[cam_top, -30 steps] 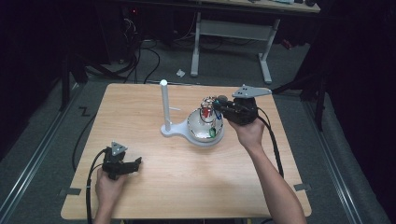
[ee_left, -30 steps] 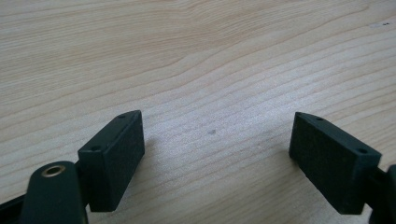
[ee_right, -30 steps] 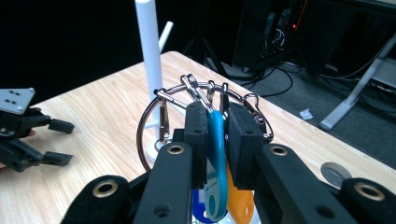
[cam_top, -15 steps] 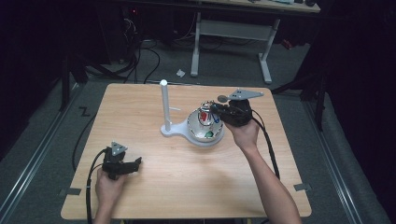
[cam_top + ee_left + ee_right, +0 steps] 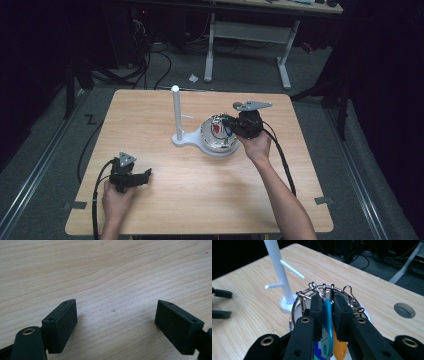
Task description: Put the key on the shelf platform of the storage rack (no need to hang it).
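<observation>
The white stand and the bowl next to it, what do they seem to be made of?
White stand: probably plastic, matte and evenly white, with thin pegs moulded into the post. Bowl: looks like polished metal, its rim shiny and reflective. Teal tag in the right gripper: likely glossy plastic.

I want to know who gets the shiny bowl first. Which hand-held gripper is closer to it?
The right one. The right hand-held gripper is at the shiny bowl, over its rim. The left hand-held gripper sits far off, near the table's front left edge.
</observation>
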The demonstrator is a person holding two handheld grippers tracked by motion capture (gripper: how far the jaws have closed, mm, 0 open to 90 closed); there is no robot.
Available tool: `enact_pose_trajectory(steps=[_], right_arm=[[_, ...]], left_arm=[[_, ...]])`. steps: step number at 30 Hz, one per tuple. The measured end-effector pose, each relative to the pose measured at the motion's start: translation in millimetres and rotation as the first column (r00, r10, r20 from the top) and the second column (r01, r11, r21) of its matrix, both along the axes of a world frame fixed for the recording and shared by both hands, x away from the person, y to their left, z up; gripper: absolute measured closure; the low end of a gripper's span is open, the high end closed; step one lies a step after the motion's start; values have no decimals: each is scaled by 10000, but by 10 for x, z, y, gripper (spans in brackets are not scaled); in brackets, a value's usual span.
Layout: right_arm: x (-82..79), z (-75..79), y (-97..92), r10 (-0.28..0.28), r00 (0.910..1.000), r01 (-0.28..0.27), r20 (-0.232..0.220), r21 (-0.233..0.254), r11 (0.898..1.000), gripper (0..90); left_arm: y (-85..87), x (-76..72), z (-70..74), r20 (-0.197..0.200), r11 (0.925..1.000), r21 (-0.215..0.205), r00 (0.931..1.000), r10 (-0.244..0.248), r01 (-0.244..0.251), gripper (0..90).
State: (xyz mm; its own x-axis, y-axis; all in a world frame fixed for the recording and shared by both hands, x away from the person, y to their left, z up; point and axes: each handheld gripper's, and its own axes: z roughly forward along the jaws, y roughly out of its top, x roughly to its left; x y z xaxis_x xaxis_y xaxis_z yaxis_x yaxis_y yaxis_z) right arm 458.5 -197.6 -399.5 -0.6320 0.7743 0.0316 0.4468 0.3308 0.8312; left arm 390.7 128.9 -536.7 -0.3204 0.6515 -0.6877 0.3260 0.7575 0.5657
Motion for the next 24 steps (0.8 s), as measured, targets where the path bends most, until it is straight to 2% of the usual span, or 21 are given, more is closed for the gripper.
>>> enact_pose_trajectory(steps=[10, 17, 24], right_arm=[[41, -186, 96, -48, 9998, 37, -200, -573, 9983, 796], [71, -291, 107, -138, 9992, 115, -375, -611, 9981, 793], [86, -320, 111, -213, 9988, 183, -433, -683, 9975, 787]], left_arm=[[0, 0, 0, -6, 10000, -4, 10000, -6, 6, 184], [1, 0, 0, 1, 10000, 6, 10000, -15, 15, 184], [0, 0, 0, -3, 10000, 2, 10000, -6, 6, 184]])
